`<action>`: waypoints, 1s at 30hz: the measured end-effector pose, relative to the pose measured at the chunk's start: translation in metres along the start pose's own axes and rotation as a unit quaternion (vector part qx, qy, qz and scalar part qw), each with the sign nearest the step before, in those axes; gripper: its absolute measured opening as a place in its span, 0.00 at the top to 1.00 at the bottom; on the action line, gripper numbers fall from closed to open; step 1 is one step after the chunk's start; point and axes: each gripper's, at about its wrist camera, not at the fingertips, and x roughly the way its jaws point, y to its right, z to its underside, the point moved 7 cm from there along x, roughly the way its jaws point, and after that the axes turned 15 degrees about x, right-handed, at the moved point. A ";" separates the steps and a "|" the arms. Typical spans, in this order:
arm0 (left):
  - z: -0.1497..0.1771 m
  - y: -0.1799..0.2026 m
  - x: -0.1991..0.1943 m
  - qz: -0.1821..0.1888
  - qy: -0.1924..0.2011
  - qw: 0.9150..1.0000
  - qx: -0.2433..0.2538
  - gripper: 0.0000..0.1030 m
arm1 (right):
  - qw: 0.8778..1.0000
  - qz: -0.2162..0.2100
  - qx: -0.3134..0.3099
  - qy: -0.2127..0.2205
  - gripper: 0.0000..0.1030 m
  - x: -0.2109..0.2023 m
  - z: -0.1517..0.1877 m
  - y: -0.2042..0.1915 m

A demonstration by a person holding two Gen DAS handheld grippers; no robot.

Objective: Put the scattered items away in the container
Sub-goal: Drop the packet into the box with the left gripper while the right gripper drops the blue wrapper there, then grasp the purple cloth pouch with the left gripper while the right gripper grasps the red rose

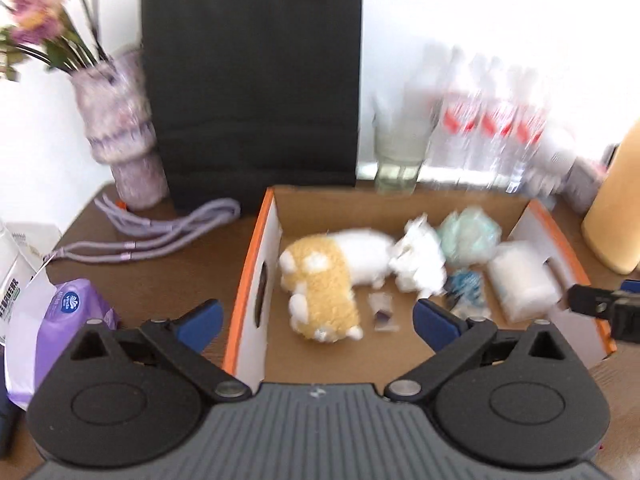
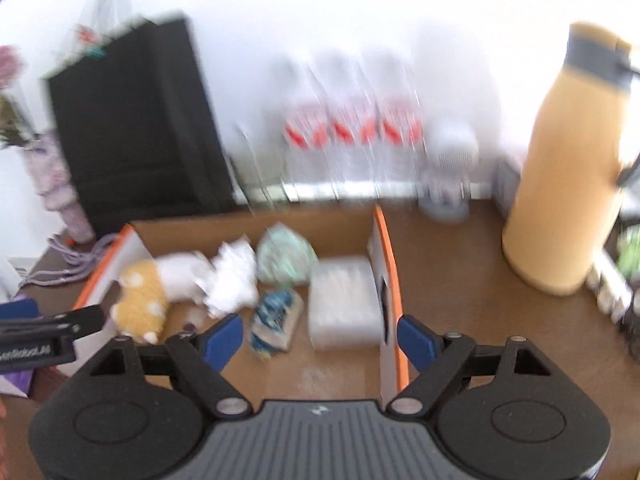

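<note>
I am holding my left tongs [image 1: 316,320] with the blue pads spread wide and nothing between them, hanging over the near left corner of the cardboard box [image 1: 256,280]. My right tongs [image 2: 320,338] are gaping too, empty, straddling the box's right wall [image 2: 390,300]: one pad is sitting inside the box, the other outside it.

Everything the task concerns is lying inside the box. A yellow-and-white plush toy [image 1: 324,280] is resting on its side by the left wall. Touching it on the right is a crumpled white wad [image 1: 420,260], and behind that a pale green bundle [image 1: 468,236]. A blue-and-white packet [image 2: 274,320] is lying in the middle of the floor, and a clear plastic case [image 2: 344,304] is sitting against the right wall. A small clear bit with a purple spot [image 1: 382,312] is lying near the plush toy; I cannot tell what it is.

Outside the box, a purple cord [image 1: 152,236] and a purple tissue pack [image 1: 68,320] are lying on the brown table [image 2: 480,300] to the left. A black paper bag [image 1: 252,80] is standing behind, a flower vase [image 1: 124,132] beside it, blurred water bottles [image 1: 492,128] along the wall, and a tall yellow flask [image 2: 568,176] to the right.
</note>
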 end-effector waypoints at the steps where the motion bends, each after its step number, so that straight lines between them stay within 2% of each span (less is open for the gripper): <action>1: 0.003 0.003 -0.010 -0.005 0.035 0.999 0.002 0.00 | 0.999 -0.012 -0.009 0.030 0.18 -0.008 0.006 -0.002; 3: 0.013 0.005 -0.027 -0.021 0.094 0.995 0.000 0.00 | 0.995 -0.050 -0.022 0.078 0.16 -0.023 0.017 -0.006; 5: 0.022 0.010 -0.039 -0.028 0.126 0.991 -0.015 0.00 | 0.993 -0.065 -0.012 0.094 0.15 -0.030 0.025 -0.004; 8: 0.032 0.011 -0.053 -0.014 0.154 0.988 -0.031 0.00 | 0.993 -0.073 0.000 0.097 0.15 -0.034 0.032 0.000; 11: 0.036 0.018 -0.062 -0.012 0.170 0.985 -0.021 0.00 | 0.992 -0.071 -0.014 0.106 0.15 -0.040 0.042 -0.005; 15: 0.056 0.032 -0.084 -0.023 0.160 0.987 0.005 0.00 | 0.988 -0.077 -0.020 0.132 0.15 -0.061 0.060 -0.008; 18: 0.087 0.042 -0.110 -0.020 0.154 0.988 0.022 0.00 | 0.986 -0.080 -0.021 0.143 0.12 -0.085 0.081 -0.003; 23: 0.158 0.052 -0.153 0.001 0.135 0.991 0.013 0.00 | 0.987 -0.084 -0.019 0.136 0.11 -0.132 0.142 0.018; 25: 0.183 0.060 -0.160 0.009 0.107 0.994 0.012 0.00 | 0.986 -0.097 -0.013 0.132 0.06 -0.149 0.171 0.026; 27: 0.201 0.068 -0.165 0.020 0.094 0.995 0.026 0.00 | 0.988 -0.103 -0.003 0.114 0.06 -0.158 0.194 0.033; 30: 0.212 0.068 -0.165 0.035 0.078 0.996 0.032 0.00 | 0.991 -0.098 -0.016 0.087 0.06 -0.160 0.210 0.039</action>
